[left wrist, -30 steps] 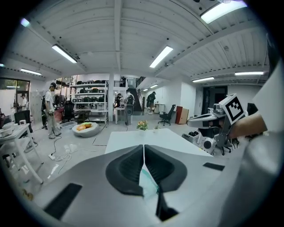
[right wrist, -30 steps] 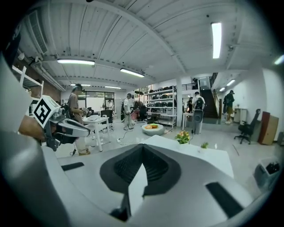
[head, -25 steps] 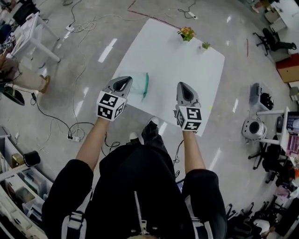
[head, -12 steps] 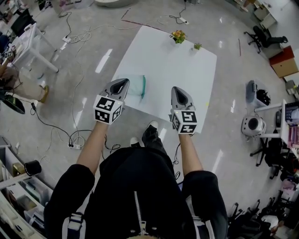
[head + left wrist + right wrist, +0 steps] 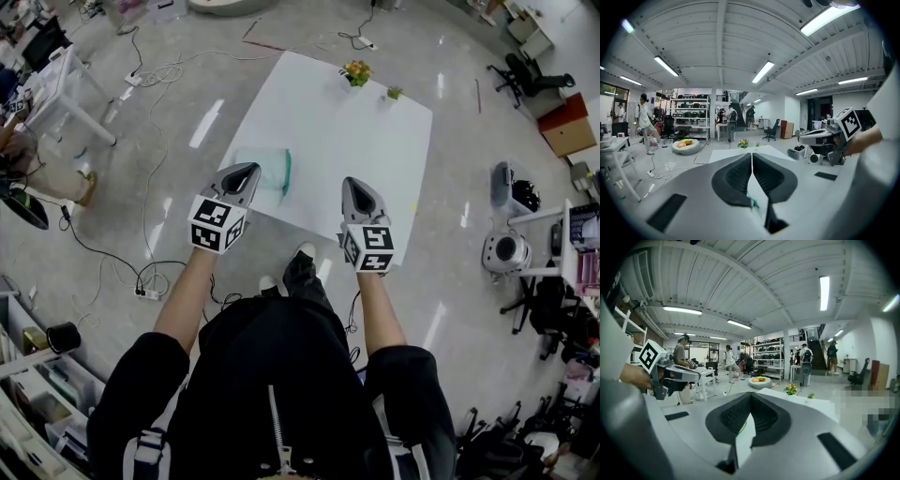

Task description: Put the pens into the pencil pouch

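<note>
Left gripper [image 5: 249, 169] and right gripper [image 5: 352, 183] both clenched empty, hovering at near edge of white table [image 5: 356, 141]; pencil pouch [image 5: 262, 169] flat on table's near-left, likely light, floppy, slick, best pinched at green zip edge [image 5: 286, 172]; pens not made out.

no readable text, only square black-and-white marker patterns on tool cubes

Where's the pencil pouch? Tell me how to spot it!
Find the big white table on the grey floor. The pencil pouch lies flat near its near-left corner, far from the two little plants at the far edge. It is see-through with a green edge.
</note>
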`<move>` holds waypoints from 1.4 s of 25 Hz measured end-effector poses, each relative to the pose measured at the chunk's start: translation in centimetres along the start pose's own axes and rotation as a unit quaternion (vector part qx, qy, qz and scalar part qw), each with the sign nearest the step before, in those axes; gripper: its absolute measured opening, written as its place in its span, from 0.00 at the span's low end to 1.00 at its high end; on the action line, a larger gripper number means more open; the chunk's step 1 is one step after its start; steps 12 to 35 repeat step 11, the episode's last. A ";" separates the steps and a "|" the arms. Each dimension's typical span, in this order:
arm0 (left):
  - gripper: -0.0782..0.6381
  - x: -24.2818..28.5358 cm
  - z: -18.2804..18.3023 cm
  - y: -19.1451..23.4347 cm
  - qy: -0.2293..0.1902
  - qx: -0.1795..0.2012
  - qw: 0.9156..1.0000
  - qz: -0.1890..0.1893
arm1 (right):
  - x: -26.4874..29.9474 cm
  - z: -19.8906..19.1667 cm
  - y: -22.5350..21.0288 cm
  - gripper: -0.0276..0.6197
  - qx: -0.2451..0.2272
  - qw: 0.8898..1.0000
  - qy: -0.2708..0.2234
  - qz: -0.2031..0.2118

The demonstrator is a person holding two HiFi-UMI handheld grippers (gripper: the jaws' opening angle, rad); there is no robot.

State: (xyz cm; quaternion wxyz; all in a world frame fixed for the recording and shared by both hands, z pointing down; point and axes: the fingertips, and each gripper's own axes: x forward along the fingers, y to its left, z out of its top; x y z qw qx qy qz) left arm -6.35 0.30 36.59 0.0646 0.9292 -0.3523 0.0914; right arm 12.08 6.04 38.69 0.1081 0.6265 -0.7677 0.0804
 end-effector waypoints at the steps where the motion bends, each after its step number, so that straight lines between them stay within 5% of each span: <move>1: 0.15 -0.1 -0.1 0.1 0.001 -0.001 1.000 0.000 | -0.1 -0.1 0.1 0.05 0.001 1.000 0.001 0.000; 35: 0.15 -0.1 -0.6 0.9 0.008 -0.004 1.000 0.003 | 0.9 0.4 0.0 0.05 -0.010 1.000 0.000 0.003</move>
